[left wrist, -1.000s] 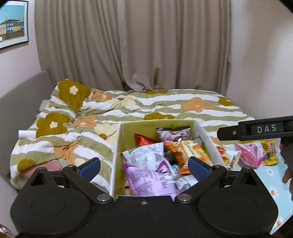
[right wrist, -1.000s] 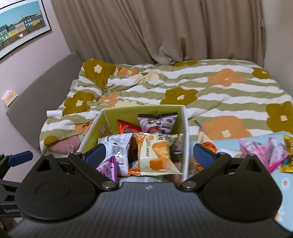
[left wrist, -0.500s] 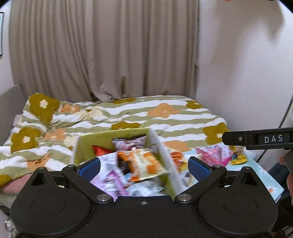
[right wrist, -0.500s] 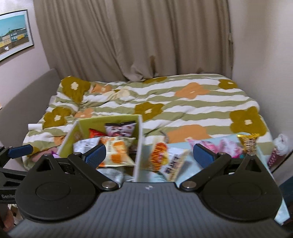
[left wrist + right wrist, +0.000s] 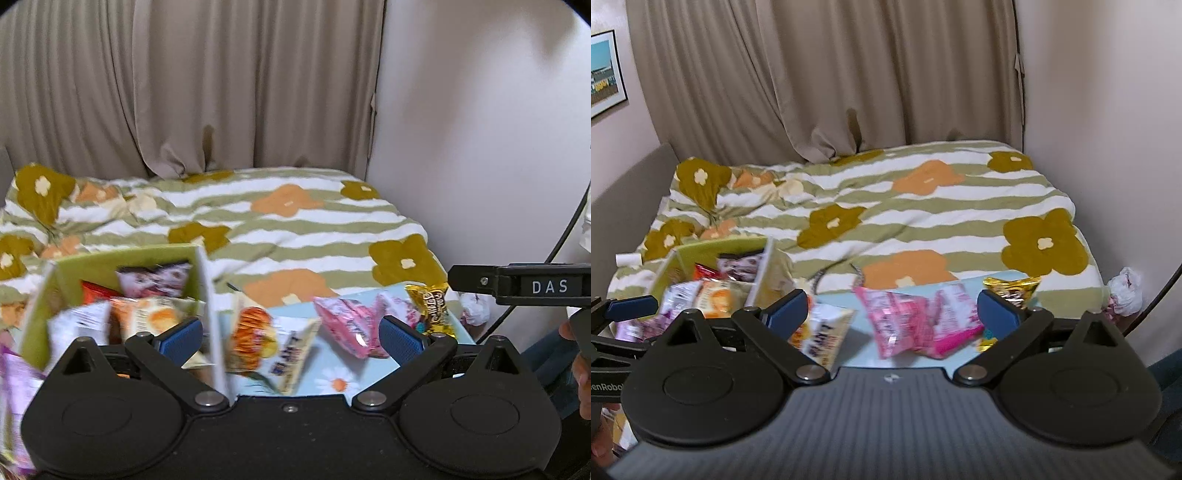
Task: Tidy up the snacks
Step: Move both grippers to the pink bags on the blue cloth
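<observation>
A green box (image 5: 129,258) full of snack packets stands at the left of a light blue table (image 5: 332,365); it also shows in the right wrist view (image 5: 713,251). Loose on the table lie an orange-and-white packet (image 5: 266,343) (image 5: 823,332), pink packets (image 5: 347,325) (image 5: 908,317) and a gold packet (image 5: 430,304) (image 5: 1012,288). My left gripper (image 5: 290,334) is open and empty, above the box's right wall and the orange-and-white packet. My right gripper (image 5: 892,310) is open and empty above the pink packets.
A bed with a striped flower quilt (image 5: 258,218) lies beyond the table, beige curtains (image 5: 831,81) behind it. A wall (image 5: 480,129) stands close on the right with a black cable (image 5: 569,225). A crumpled white bag (image 5: 1123,291) lies at the right bed corner.
Both grippers have swung to the right, away from the box and over the loose packets on the table. Both stay open and empty.
</observation>
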